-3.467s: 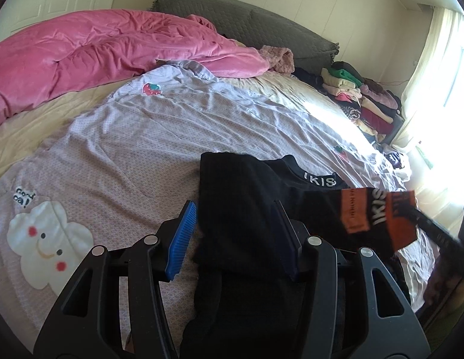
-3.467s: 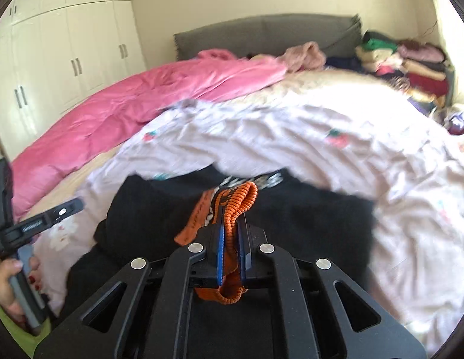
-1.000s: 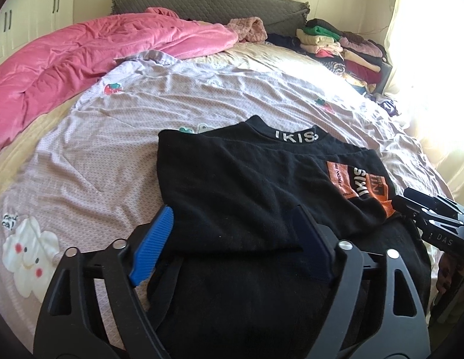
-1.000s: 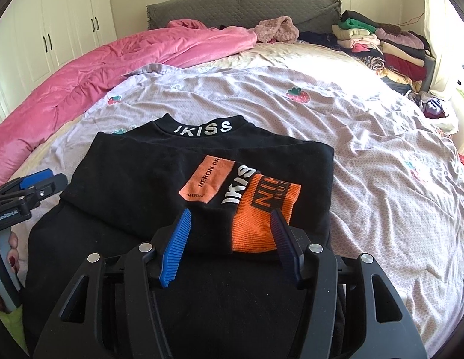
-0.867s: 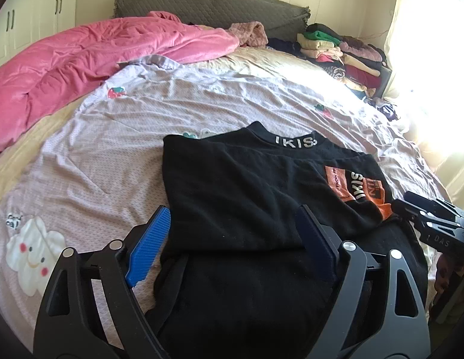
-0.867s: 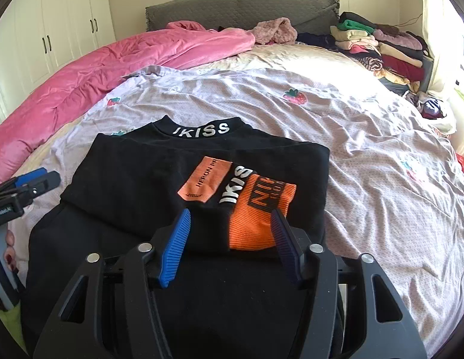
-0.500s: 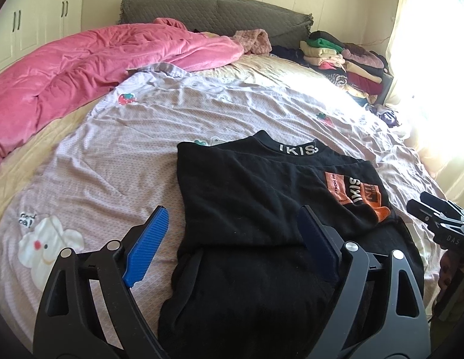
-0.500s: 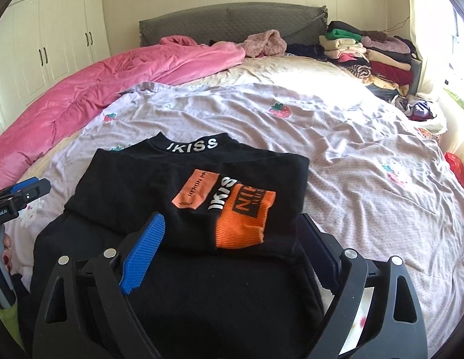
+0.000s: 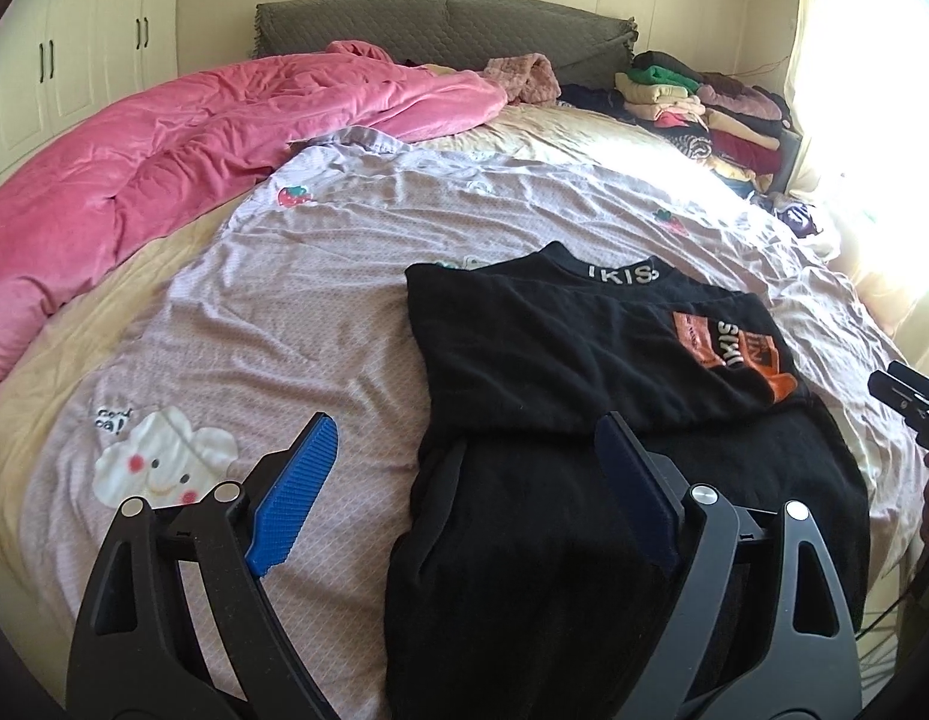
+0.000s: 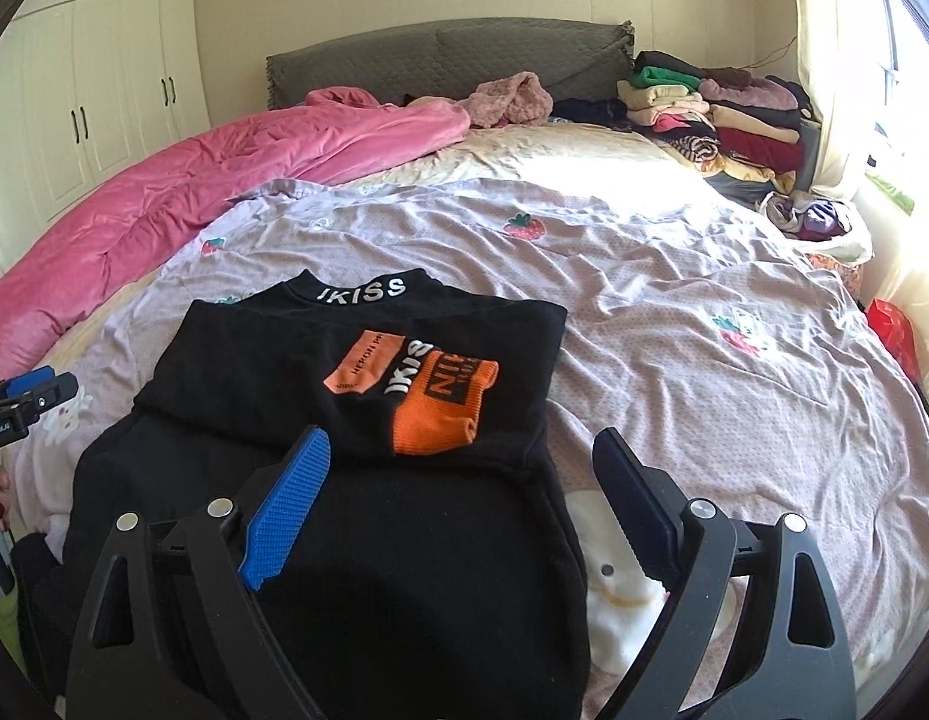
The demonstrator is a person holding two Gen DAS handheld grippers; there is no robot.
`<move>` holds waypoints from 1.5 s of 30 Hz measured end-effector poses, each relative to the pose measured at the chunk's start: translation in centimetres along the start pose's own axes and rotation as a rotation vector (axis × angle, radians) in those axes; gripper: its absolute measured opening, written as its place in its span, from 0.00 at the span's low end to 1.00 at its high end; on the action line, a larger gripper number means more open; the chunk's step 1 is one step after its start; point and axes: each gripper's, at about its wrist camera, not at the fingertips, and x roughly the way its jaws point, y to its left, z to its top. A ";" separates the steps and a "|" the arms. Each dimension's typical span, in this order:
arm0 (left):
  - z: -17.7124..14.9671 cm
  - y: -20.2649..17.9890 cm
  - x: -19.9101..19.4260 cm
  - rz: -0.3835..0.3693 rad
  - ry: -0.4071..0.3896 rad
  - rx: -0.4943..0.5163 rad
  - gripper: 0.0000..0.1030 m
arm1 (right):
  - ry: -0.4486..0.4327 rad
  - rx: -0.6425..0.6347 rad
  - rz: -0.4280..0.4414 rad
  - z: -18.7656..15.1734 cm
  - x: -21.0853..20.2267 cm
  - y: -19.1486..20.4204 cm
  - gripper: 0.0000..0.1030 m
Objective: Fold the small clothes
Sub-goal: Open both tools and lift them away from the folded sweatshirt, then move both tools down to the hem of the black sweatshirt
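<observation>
A black sweater (image 9: 572, 372) with a white-lettered collar lies flat on the lilac bedsheet (image 9: 296, 312). Its sleeves are folded across the chest, and the orange cuff (image 10: 446, 411) lies on top. The sweater also shows in the right wrist view (image 10: 368, 516). My left gripper (image 9: 464, 480) is open and empty, above the sweater's lower left edge. My right gripper (image 10: 461, 498) is open and empty, above the sweater's lower right edge. Each gripper shows at the other view's edge: the right one (image 9: 908, 393), the left one (image 10: 26, 399).
A pink duvet (image 9: 164, 150) lies along the bed's left side. A grey headboard (image 10: 446, 60) stands at the back. Stacks of folded clothes (image 10: 716, 114) sit at the back right by the bright window. White wardrobes (image 10: 92, 90) line the left wall.
The right gripper let go of the orange cuff, which now lies on the chest. Both grippers opened wide and drew back toward the sweater's hem.
</observation>
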 end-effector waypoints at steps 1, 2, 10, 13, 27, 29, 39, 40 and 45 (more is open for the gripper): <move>-0.2 0.1 -0.2 0.006 0.004 0.002 0.78 | 0.001 0.001 -0.001 -0.2 -0.2 -0.1 0.86; -0.5 0.2 -0.3 0.011 0.007 0.005 0.78 | 0.006 0.002 -0.001 -0.6 -0.5 -0.3 0.86; -2.8 1.0 -1.9 0.044 0.034 0.028 0.78 | 0.038 0.003 -0.019 -3.1 -1.9 -1.5 0.86; -3.5 1.2 -2.2 0.055 0.044 0.029 0.78 | 0.055 0.004 -0.020 -4.2 -2.5 -1.8 0.86; -6.9 2.2 -4.1 0.093 0.103 0.037 0.78 | 0.147 -0.005 -0.003 -9.3 -3.4 -2.2 0.86; -7.6 2.8 -4.5 0.096 0.114 0.021 0.78 | 0.162 -0.011 0.004 -10.1 -3.4 -2.1 0.86; -11.0 4.1 -4.8 0.013 0.195 -0.045 0.72 | 0.206 -0.023 0.014 -13.0 -3.8 -2.2 0.86; -11.4 3.9 -4.4 -0.004 0.216 -0.049 0.67 | 0.211 -0.019 0.018 -13.2 -3.8 -2.4 0.86; -12.4 3.4 -2.6 -0.040 0.281 -0.061 0.58 | 0.240 -0.009 0.035 -14.5 -4.4 -3.5 0.83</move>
